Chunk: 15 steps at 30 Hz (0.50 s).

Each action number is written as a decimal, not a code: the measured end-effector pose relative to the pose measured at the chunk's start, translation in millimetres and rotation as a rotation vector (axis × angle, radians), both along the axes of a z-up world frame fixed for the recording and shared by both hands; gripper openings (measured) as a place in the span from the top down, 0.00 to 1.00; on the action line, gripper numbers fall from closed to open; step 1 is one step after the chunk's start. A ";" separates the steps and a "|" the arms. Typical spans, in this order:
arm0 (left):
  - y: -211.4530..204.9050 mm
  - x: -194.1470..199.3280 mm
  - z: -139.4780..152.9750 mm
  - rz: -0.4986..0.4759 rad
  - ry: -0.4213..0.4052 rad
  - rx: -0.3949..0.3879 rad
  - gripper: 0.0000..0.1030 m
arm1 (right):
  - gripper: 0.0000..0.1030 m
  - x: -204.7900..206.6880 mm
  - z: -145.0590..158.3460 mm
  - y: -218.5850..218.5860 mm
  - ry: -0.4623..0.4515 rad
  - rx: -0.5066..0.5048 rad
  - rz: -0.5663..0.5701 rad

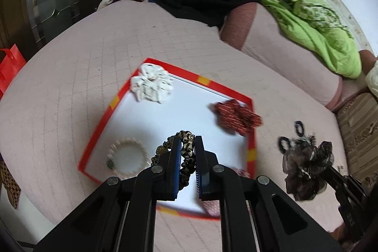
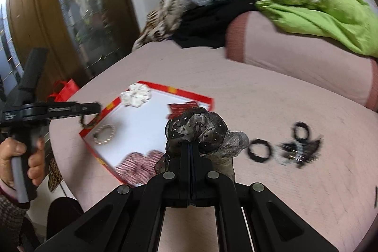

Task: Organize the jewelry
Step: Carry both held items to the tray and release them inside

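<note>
A red-rimmed white tray (image 1: 251,124) (image 2: 189,93) lies on the pink bed. In it are a white scrunchie (image 1: 152,84) (image 2: 135,91), a dark red scrunchie (image 1: 237,116) (image 2: 183,108), a pearl bracelet (image 1: 126,155) (image 2: 104,134) and a red-white striped scrunchie (image 2: 139,163). My left gripper (image 1: 187,142) (image 2: 98,108) is shut on a leopard-print scrunchie (image 1: 186,152) (image 2: 88,123), held above the tray's near left part. My right gripper (image 2: 190,145) is shut on a dark sheer scrunchie (image 2: 200,131) (image 1: 307,167), held above the bed just right of the tray.
Black hair ties (image 2: 259,150) (image 1: 298,128) and a dark hair clip (image 2: 297,150) lie on the bed right of the tray. Grey, green (image 1: 314,27) and patterned cloths pile at the far end. A red bag (image 1: 9,65) stands at the left.
</note>
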<state>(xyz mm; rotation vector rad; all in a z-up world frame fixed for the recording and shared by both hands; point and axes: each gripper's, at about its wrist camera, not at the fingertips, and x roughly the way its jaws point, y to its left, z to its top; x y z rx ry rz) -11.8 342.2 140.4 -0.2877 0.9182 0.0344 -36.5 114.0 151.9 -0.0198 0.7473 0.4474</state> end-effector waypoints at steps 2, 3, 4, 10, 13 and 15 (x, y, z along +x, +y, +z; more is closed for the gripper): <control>7.6 11.2 -4.6 0.013 0.005 0.025 0.90 | 0.99 7.5 -2.4 21.4 0.016 -0.002 0.027; 13.0 18.4 -8.3 0.020 0.011 0.035 0.90 | 0.99 12.2 -3.9 31.2 0.023 -0.002 0.040; 17.5 24.4 -11.6 0.024 0.017 0.038 0.90 | 0.99 18.3 -6.0 42.3 0.034 -0.005 0.047; 45.8 62.7 -46.3 0.067 0.088 0.025 0.90 | 0.99 56.8 -30.1 86.8 0.148 0.090 0.093; 57.4 78.0 -66.6 0.089 0.132 0.007 0.90 | 0.99 73.9 -50.6 96.9 0.188 0.081 0.078; 64.4 85.1 -76.7 0.099 0.148 -0.010 0.90 | 0.99 85.0 -67.1 98.2 0.214 0.063 0.057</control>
